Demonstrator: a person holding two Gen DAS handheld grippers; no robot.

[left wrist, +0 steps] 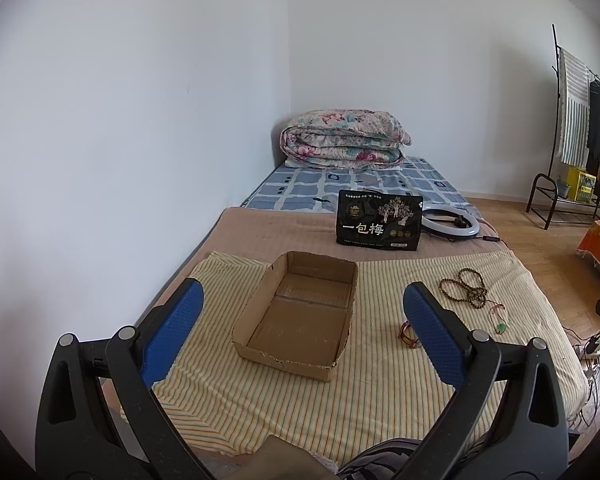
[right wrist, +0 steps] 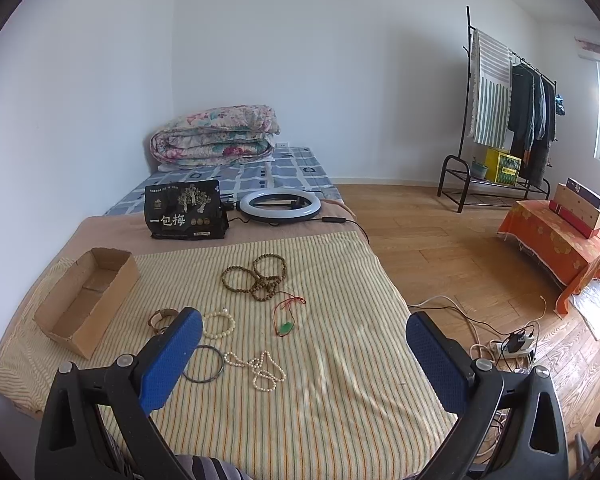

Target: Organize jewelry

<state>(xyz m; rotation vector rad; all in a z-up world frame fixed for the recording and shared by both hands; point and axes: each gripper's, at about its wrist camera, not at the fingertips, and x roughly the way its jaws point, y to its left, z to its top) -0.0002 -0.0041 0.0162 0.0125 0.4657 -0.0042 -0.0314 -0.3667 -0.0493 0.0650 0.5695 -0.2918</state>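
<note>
Both grippers are being held wide apart above the striped cloth [right wrist: 320,360], nothing caught between their blue pads: the left gripper [left wrist: 302,312] is being aimed at the empty cardboard box [left wrist: 300,316], the right gripper [right wrist: 304,340] over the jewelry. In the left wrist view most of the jewelry is being hidden or cut off; only the brown bead strand [left wrist: 466,286], the red cord with its green pendant [left wrist: 498,320] and a sliver of the brown bangle [left wrist: 406,336] behind the right-hand pad are being shown. In the right wrist view the whole spread is being laid bare beside the box [right wrist: 88,300]: the bead strand [right wrist: 256,276], the pendant cord [right wrist: 286,316], a cream bead bracelet [right wrist: 220,324], a thin dark ring [right wrist: 204,364], a pearl necklace [right wrist: 260,368] and the bangle [right wrist: 162,318], partly covered by the left-hand pad. All pieces are lying on the cloth outside the box. A black snack bag [right wrist: 184,210] and a ring light [right wrist: 280,204] are being seen farther back on the bed; the bag's small print is too fine to read.
</note>
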